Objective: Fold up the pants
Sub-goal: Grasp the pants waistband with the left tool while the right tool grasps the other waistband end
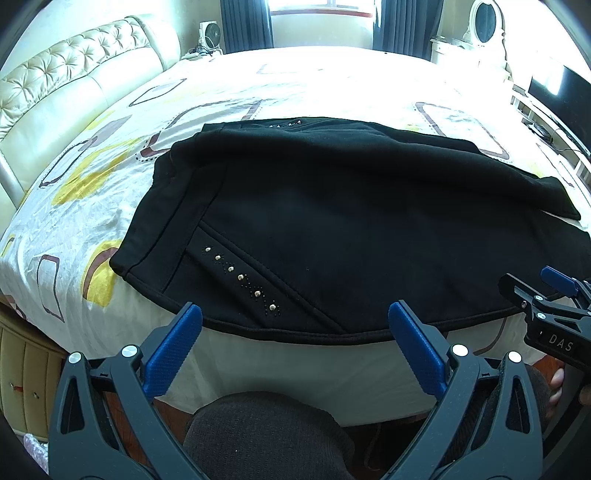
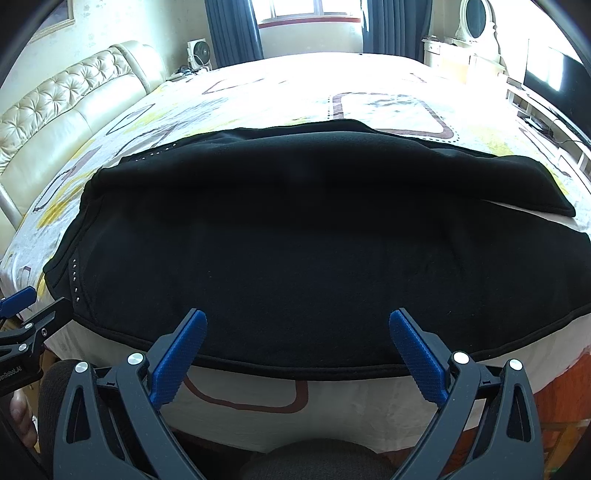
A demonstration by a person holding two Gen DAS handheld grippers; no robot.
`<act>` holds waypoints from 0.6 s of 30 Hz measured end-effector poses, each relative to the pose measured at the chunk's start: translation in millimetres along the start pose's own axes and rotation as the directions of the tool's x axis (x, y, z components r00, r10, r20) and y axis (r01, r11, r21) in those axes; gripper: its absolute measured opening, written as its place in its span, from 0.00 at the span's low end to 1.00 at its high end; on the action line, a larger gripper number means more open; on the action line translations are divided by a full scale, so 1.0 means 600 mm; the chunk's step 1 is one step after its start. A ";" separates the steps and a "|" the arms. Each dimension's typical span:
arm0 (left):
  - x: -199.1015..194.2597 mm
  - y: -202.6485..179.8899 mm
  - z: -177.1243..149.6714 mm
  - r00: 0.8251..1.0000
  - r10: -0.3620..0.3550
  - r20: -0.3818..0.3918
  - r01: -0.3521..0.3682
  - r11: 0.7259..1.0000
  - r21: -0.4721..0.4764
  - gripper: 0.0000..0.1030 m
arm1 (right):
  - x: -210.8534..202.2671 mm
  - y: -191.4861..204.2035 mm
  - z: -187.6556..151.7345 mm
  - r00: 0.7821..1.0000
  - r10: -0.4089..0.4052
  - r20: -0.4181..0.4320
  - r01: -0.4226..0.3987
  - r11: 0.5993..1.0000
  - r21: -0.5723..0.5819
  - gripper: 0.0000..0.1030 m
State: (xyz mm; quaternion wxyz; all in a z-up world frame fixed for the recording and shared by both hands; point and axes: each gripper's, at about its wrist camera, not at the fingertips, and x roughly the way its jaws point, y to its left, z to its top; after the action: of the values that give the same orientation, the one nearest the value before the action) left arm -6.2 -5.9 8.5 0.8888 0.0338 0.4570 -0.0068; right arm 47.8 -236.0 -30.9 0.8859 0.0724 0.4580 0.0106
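Left wrist view. Black pants lie spread across a bed with a cream sheet patterned in yellow and brown; the near hem runs along the mattress edge. A diagonal row of gold studs marks a pocket seam on the near left part of the garment. A second layer of black cloth lies over the far side, ending in a corner at the right. Left gripper: blue-padded fingers wide apart, holding nothing, tips just at the near hem. Right gripper enters at the right edge, near the hem; whether it is apart or together cannot be told here. Tufted cream headboard at left; window with dark curtains behind.

Right wrist view. Pants fill the centre, near hem along the bed edge. Right gripper: fingers wide apart, empty, tips at the hem. Left gripper shows partly at the left edge.
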 end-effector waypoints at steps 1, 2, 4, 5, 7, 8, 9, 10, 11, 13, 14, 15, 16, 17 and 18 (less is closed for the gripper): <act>-0.001 0.000 0.001 1.000 -0.003 -0.003 0.003 1.000 0.006 0.98 | -0.001 -0.001 0.001 1.000 0.022 -0.009 -0.022 1.000 0.003 0.96; -0.001 0.002 0.005 1.000 -0.015 -0.010 0.015 1.000 0.011 0.98 | -0.002 -0.001 0.004 0.998 0.052 -0.020 -0.052 0.999 0.005 0.96; -0.004 0.010 0.020 0.997 -0.071 -0.033 0.072 0.997 0.017 0.98 | -0.008 -0.002 0.014 0.993 0.108 -0.039 -0.107 0.994 0.005 0.96; -0.007 0.017 0.030 0.995 -0.097 -0.039 0.097 0.995 0.015 0.98 | -0.012 -0.003 0.021 0.990 0.132 -0.043 -0.132 0.991 0.001 0.96; -0.014 0.042 0.055 0.988 -0.152 -0.032 0.152 0.988 -0.004 0.98 | -0.022 -0.005 0.041 0.982 0.184 -0.042 -0.185 0.983 -0.015 0.96; -0.015 0.058 0.068 0.984 -0.178 -0.022 0.178 0.984 -0.013 0.98 | -0.026 -0.007 0.051 0.978 0.204 -0.038 -0.205 0.978 -0.031 0.96; -0.013 0.075 0.080 0.981 -0.195 -0.013 0.195 0.981 -0.016 0.98 | -0.032 -0.011 0.064 0.976 0.218 -0.023 -0.219 0.975 -0.042 0.96; -0.005 0.098 0.099 0.979 -0.204 -0.012 0.204 0.979 -0.011 0.98 | -0.036 -0.015 0.077 0.974 0.227 -0.004 -0.227 0.973 -0.052 0.96; 0.007 0.117 0.112 0.980 -0.199 -0.023 0.199 0.980 -0.011 0.98 | -0.039 -0.021 0.091 0.972 0.233 0.016 -0.232 0.971 -0.063 0.96; 0.045 0.166 0.148 0.976 -0.206 -0.067 0.205 0.979 -0.014 0.98 | -0.038 -0.037 0.120 0.970 0.236 0.048 -0.233 0.970 -0.072 0.96; 0.064 0.190 0.165 0.970 -0.227 -0.088 0.226 0.974 -0.022 0.98 | -0.035 -0.046 0.134 0.969 0.241 0.056 -0.238 0.969 -0.066 0.96; 0.086 0.215 0.181 0.964 -0.242 -0.108 0.239 0.970 -0.039 0.98 | -0.029 -0.057 0.148 0.967 0.245 0.063 -0.242 0.969 -0.051 0.96; 0.117 0.247 0.203 0.959 -0.249 -0.139 0.241 0.968 -0.070 0.98 | -0.020 -0.066 0.162 0.967 0.246 0.066 -0.244 0.969 -0.033 0.96; 0.142 0.273 0.220 0.950 -0.266 -0.165 0.252 0.962 -0.105 0.98 | -0.011 -0.076 0.173 0.967 0.245 0.066 -0.245 0.969 -0.006 0.96; 0.167 0.301 0.235 0.936 -0.298 -0.185 0.273 0.950 -0.151 0.98 | -0.002 -0.083 0.182 0.967 0.248 0.061 -0.250 0.968 0.018 0.96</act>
State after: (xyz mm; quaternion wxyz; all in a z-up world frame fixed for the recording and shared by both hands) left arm 174.5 166.6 18.4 0.8267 -0.0875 0.5459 -0.1042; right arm 133.5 -298.2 25.1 0.8896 0.1407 0.4193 0.1138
